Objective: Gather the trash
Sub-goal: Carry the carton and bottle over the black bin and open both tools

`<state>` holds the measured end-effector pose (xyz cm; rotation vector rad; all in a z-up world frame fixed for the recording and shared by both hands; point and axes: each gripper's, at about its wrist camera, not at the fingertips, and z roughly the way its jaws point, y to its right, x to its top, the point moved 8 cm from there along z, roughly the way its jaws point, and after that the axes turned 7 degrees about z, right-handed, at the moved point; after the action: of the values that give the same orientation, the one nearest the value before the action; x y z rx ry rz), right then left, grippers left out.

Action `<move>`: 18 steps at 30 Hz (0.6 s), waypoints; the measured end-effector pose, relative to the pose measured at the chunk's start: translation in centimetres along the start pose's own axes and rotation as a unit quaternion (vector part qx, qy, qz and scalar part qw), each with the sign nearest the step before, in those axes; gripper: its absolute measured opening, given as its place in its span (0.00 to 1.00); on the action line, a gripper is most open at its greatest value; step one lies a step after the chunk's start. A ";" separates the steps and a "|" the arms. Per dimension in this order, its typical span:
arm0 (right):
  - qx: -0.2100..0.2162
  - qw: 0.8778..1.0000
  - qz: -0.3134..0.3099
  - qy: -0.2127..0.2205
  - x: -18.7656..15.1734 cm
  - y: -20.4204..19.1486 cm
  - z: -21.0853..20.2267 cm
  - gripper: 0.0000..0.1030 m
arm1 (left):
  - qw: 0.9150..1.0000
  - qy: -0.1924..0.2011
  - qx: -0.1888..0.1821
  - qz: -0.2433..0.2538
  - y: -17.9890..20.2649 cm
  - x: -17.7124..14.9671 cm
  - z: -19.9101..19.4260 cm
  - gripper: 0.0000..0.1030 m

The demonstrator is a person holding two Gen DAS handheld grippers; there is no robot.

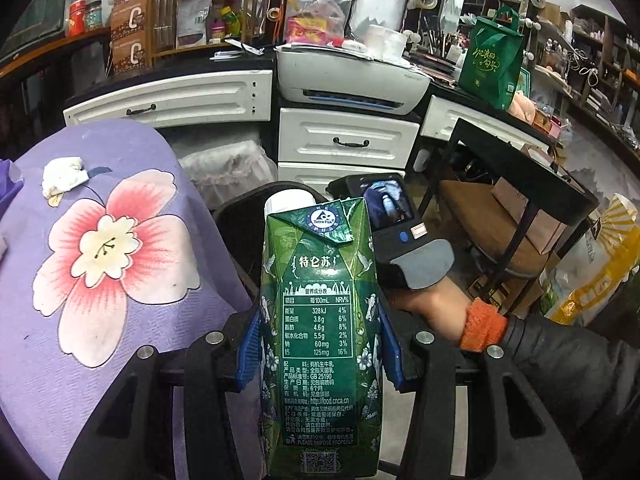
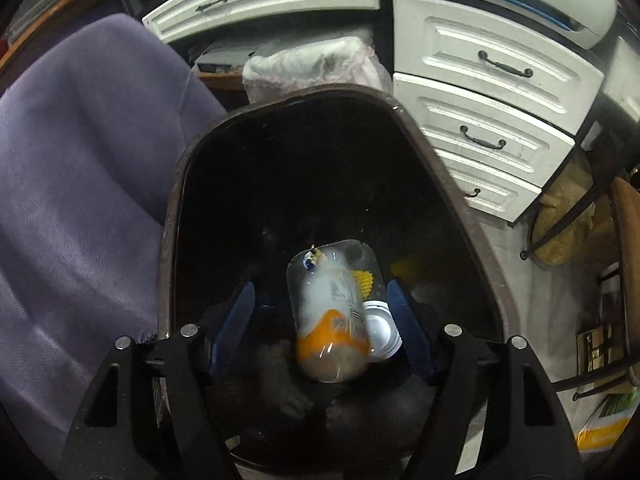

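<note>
1. Left tongs (image 1: 320,344) are pinching one green milk carton (image 1: 320,320), a blue pad pressed on each side of it. The carton stands upright, its white cap at the top.
2. Right tongs (image 2: 320,328) stand spread apart over one dark bin (image 2: 452,184), pointing down into it. One clear plastic bottle (image 2: 332,312) with an orange label band shows blurred between the blue pads; whether either pad touches it cannot be told.
3. One white round lid or cup (image 2: 382,330) shows just beside the bottle, low in the bin.
4. One crumpled white tissue (image 1: 64,176) lies on the purple flowered cloth (image 1: 120,280), well apart from the carton, to its left.
5. In the left view, one hand (image 1: 428,304) with an orange cuff grips the other tool's handle, just right of the carton; the bin's dark rim shows behind the carton.
6. Three white drawers (image 2: 492,64) stack beside the bin in the right view. One grey printer (image 1: 352,80) sits above them on the dark counter.
7. One green tote bag (image 1: 492,60) stands on the counter to the right.
</note>
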<state>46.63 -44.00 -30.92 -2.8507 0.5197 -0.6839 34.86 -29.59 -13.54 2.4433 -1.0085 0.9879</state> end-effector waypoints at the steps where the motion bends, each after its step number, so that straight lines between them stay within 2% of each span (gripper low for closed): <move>1: 0.001 1.000 -0.001 0.009 0.1 0.1 -0.7 0.67 | 1.000 -0.002 -0.001 0.000 0.1 0.0 0.2 0.47; 7: -0.007 0.997 -0.003 0.073 0.6 1.4 -6.0 0.67 | 1.000 -0.009 -0.005 0.006 1.0 0.5 1.9 0.47; 12: -0.063 0.991 0.005 0.118 0.6 4.7 -10.5 0.67 | 1.000 -0.016 -0.006 0.003 1.5 1.2 3.8 0.47; 18: -0.089 0.985 0.018 0.149 -0.6 7.7 -14.1 0.67 | 0.999 -0.039 0.000 -0.014 1.6 1.8 7.3 0.47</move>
<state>37.23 -52.02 -20.54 -2.9075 0.7062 -1.1188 38.14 -35.35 -17.36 2.5061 -0.9973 0.8900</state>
